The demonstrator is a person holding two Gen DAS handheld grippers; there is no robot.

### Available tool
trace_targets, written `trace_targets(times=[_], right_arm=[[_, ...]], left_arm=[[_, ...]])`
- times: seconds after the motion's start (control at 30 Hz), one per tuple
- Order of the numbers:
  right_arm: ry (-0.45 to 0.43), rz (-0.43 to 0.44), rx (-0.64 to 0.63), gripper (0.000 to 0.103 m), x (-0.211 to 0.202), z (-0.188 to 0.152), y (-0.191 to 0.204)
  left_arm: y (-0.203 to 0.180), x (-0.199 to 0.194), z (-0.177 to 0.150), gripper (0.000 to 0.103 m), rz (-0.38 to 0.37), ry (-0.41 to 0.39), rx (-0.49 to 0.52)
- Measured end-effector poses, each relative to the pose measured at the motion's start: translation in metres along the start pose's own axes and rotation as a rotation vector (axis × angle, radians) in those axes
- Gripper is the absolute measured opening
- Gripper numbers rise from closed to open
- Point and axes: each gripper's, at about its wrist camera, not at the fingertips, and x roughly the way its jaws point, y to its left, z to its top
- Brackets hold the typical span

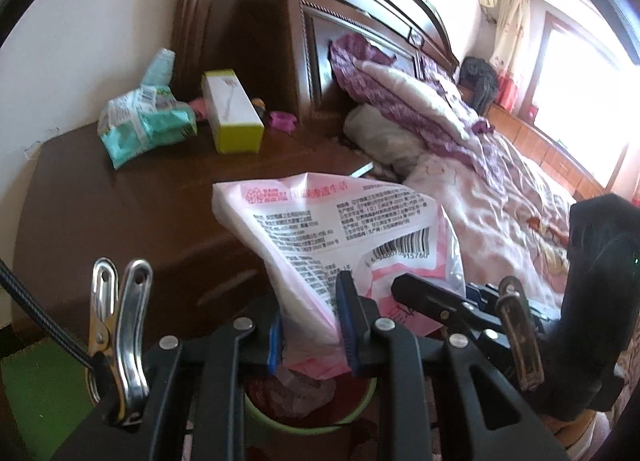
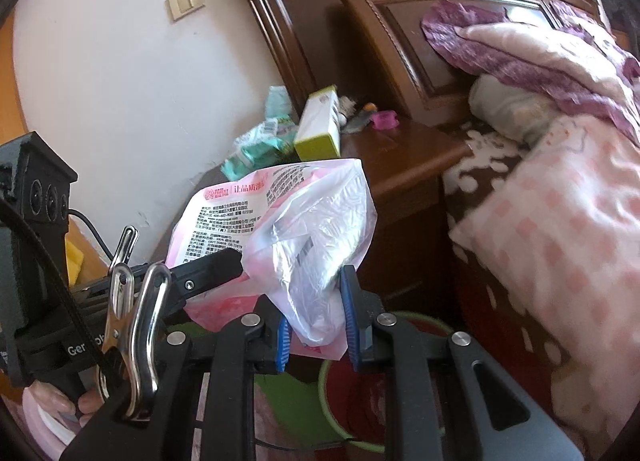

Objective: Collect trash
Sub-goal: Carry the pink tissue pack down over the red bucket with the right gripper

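A pink and white plastic package [image 1: 336,221] printed with black text and a barcode hangs in the air between both grippers. My left gripper [image 1: 312,327] is shut on its lower left corner, the blue pads pressing the film. My right gripper [image 2: 316,325] is shut on the crinkled clear end of the same package [image 2: 316,229]. In the right wrist view the left gripper's black finger [image 2: 216,265] reaches in from the left onto the package. Straight below sits a green-rimmed bin [image 1: 256,413], with its rim [image 2: 326,377] also under the right gripper and crumpled waste inside.
A dark wooden nightstand [image 1: 120,201] stands behind the package, carrying a teal wipes pack [image 1: 148,121], a yellow-green box [image 1: 232,113] and a small pink item [image 1: 282,119]. To the right is a bed [image 1: 500,189] with pink bedding, pillows and a tall wooden headboard [image 2: 400,21].
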Motion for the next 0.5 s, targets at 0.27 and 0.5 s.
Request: trace_targets(times=[0.27,0.5], right_arm=[[0.054,-0.039,0.038,0.022,0.005,-0.029,-0.021],[0.109,-0.054,0.093,0.022,0.020,-0.052,-0.038]], left_arm=[[-0.005,0.025,-0.027,0.025,-0.018,0.075,-0.001],[-0.003,0.052,-0.046,0.025,-0.024,0.137,-0.001]])
